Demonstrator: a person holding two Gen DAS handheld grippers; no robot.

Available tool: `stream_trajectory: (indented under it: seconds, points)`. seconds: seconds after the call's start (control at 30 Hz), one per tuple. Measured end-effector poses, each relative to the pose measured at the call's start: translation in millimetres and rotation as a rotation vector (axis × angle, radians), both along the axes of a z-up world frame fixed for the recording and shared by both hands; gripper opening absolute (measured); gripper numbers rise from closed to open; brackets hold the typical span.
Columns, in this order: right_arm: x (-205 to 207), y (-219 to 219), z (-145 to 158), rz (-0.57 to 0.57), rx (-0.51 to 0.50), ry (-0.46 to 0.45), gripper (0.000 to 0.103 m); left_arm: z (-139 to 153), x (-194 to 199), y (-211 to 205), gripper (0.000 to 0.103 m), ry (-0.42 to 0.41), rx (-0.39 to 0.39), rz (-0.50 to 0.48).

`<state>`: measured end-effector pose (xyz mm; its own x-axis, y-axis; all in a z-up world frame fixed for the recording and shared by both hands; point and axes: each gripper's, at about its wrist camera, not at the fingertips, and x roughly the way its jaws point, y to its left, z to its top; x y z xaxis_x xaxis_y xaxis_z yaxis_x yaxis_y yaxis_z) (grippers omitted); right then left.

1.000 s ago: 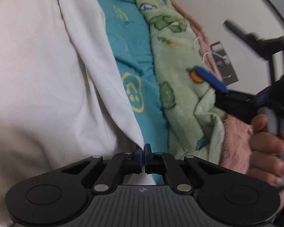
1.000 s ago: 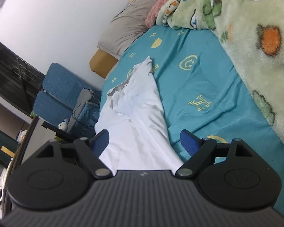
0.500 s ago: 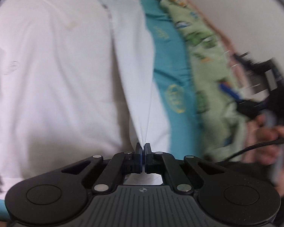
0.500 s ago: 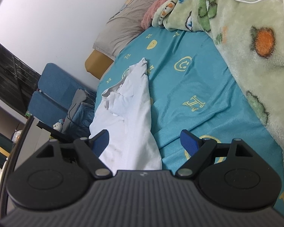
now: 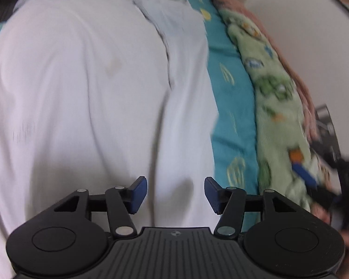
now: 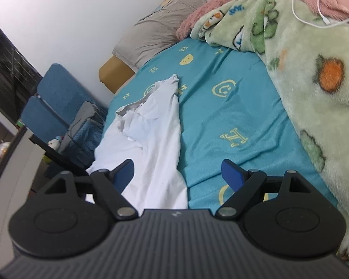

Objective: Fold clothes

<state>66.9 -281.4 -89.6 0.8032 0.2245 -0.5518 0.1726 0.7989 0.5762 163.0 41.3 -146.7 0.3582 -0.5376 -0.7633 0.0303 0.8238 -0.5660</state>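
Matt white cloth shirt (image 6: 156, 134), fuzzy fleece blanket (image 6: 314, 74), smooth cotton-looking sheet (image 6: 232, 107), matt plastic tongs (image 6: 178, 174).

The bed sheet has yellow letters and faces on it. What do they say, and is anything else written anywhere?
"H" on the teal bed sheet, a big yellow letter, with smaller ones near the pillow.
Yellow smiley faces on the sheet are pictures, not words.
The small blue print on the green blanket is too blurred to read.
The white shirt shows no writing.

Bed (image 6: 232, 107), teal sheet with yellow print. White shirt (image 6: 156, 139) lies crumpled on the sheet. Green fleece blanket (image 6: 314, 74) heaped right of the shirt, apart from it. Grey pillow (image 6: 160, 30) beyond the shirt, at the wall end.
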Motion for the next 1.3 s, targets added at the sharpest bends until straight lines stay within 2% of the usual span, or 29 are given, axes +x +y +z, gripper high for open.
stream_trajectory:
  seconds: [0.1, 0.23, 0.4, 0.43, 0.5, 0.6, 0.63, 0.67, 0.7, 0.73, 0.77, 0.9, 1.0, 1.1, 1.17, 1.3]
  points:
    - [14.1, 5.5, -5.2, 0.005, -0.026, 0.015, 0.084, -6.9, 60.0, 3.0, 0.06, -0.035, 0.017, 0.087]
    - [32.2, 15.6, -14.1, 0.008, -0.085, 0.035, 0.084, -21.5, 133.3, 6.6, 0.06, -0.077, -0.068, 0.215]
    - [59.9, 24.3, -27.2, 0.024, -0.131, 0.053, 0.083, -33.4, 204.9, -9.1, 0.06, -0.185, 0.012, 0.281]
    - [65.2, 25.6, -30.1, 0.025, -0.142, 0.056, 0.083, -37.2, 213.6, -6.4, 0.06, -0.184, -0.002, 0.288]
    - [75.5, 27.3, -36.8, 0.02, -0.182, 0.072, 0.082, -43.5, 229.0, -12.5, 0.06, -0.211, -0.013, 0.27]
    - [86.7, 23.9, -47.6, 0.0, -0.205, 0.101, 0.083, -47.4, 248.7, -17.4, 0.058, -0.263, 0.022, 0.243]
    - [89.0, 22.0, -50.4, 0.001, -0.19, 0.104, 0.083, -48.1, 253.7, -18.2, 0.051, -0.273, 0.031, 0.234]
    - [91.2, 20.1, -53.2, 0.002, -0.175, 0.108, 0.083, -45.5, 255.6, -20.4, 0.038, -0.292, 0.063, 0.224]
    - [93.1, 19.2, -55.6, 0.004, -0.165, 0.11, 0.082, -42.9, 257.5, -22.7, 0.029, -0.312, 0.094, 0.214]
    - [94.5, 19.8, -57.4, 0.008, -0.163, 0.11, 0.083, -40.3, 259.4, -25.0, 0.011, -0.331, 0.125, 0.204]
    - [95.9, 20.4, -59.2, 0.012, -0.161, 0.11, 0.083, -37.7, 261.3, -27.2, 0.002, -0.35, 0.157, 0.194]
    - [100.8, 23.1, -64.0, 0.025, -0.169, 0.106, 0.083, -27.6, 270.9, -35.7, 0.002, -0.415, 0.311, 0.186]
    - [102.3, 24.5, -65.3, 0.031, -0.181, 0.098, 0.083, -31.5, 275.6, -38.1, 0.002, -0.391, 0.374, 0.214]
    - [101.3, 26.2, -62.0, 0.034, -0.191, 0.074, 0.083, -33.6, 266.1, -39.9, 0.008, -0.406, 0.404, 0.199]
    - [100.1, 28.8, -57.9, 0.041, -0.204, 0.049, 0.083, -29.4, 252.3, -41.0, 0.016, -0.4, 0.402, 0.177]
    - [95.0, 34.5, -48.1, 0.063, -0.228, -0.003, 0.083, -3.0, 203.9, -45.2, 0.024, -0.443, 0.401, 0.116]
